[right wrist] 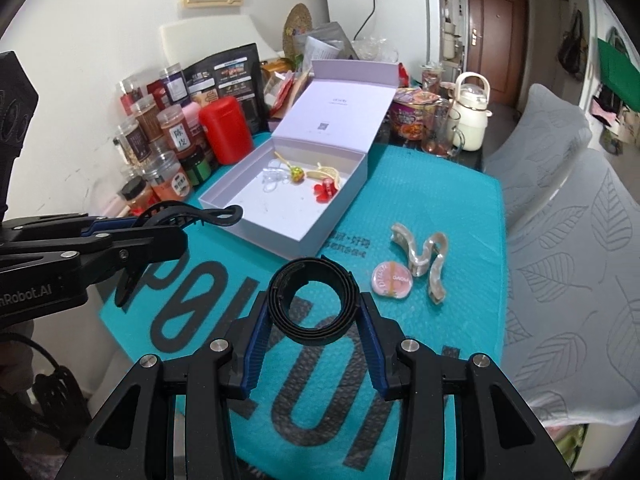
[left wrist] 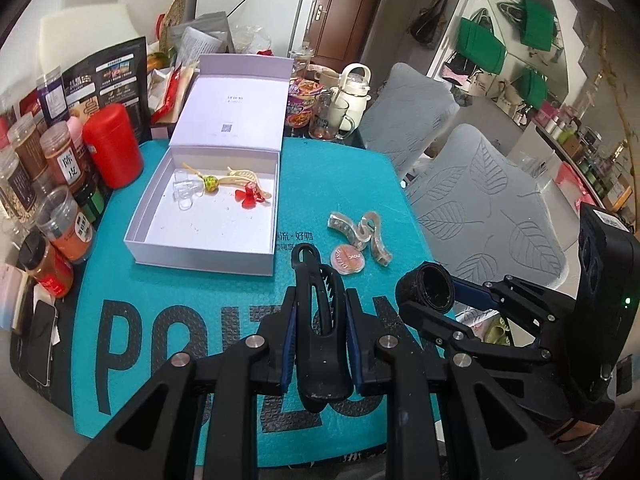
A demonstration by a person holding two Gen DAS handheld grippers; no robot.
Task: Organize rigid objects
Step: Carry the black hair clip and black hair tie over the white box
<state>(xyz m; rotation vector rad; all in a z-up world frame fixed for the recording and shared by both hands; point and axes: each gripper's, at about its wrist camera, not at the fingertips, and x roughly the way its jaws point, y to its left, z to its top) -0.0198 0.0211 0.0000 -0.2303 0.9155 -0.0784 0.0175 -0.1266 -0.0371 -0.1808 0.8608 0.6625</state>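
Observation:
My left gripper (left wrist: 320, 320) is shut on a black hair claw clip (left wrist: 316, 304) and holds it above the teal mat; it also shows in the right wrist view (right wrist: 192, 216). My right gripper (right wrist: 312, 320) is shut on a black coiled strap ring (right wrist: 314, 304), seen from the left wrist too (left wrist: 430, 286). An open white box (left wrist: 144, 236) holds a clear clip (left wrist: 186, 194), a green-yellow hairpin (left wrist: 210, 182), a cream clip (left wrist: 248, 178) and a red clip (left wrist: 248, 198). Two pearly claw clips (right wrist: 424, 256) and a pink round tin (right wrist: 392, 282) lie on the mat.
Spice jars (left wrist: 60, 156) and a red canister (left wrist: 114, 144) stand along the mat's left. A noodle cup (left wrist: 302, 100), a glass mug (left wrist: 332, 118) and a cream kettle (left wrist: 354, 88) stand behind. Two grey chairs (left wrist: 480, 200) are at the right. A phone (left wrist: 42, 344) lies left.

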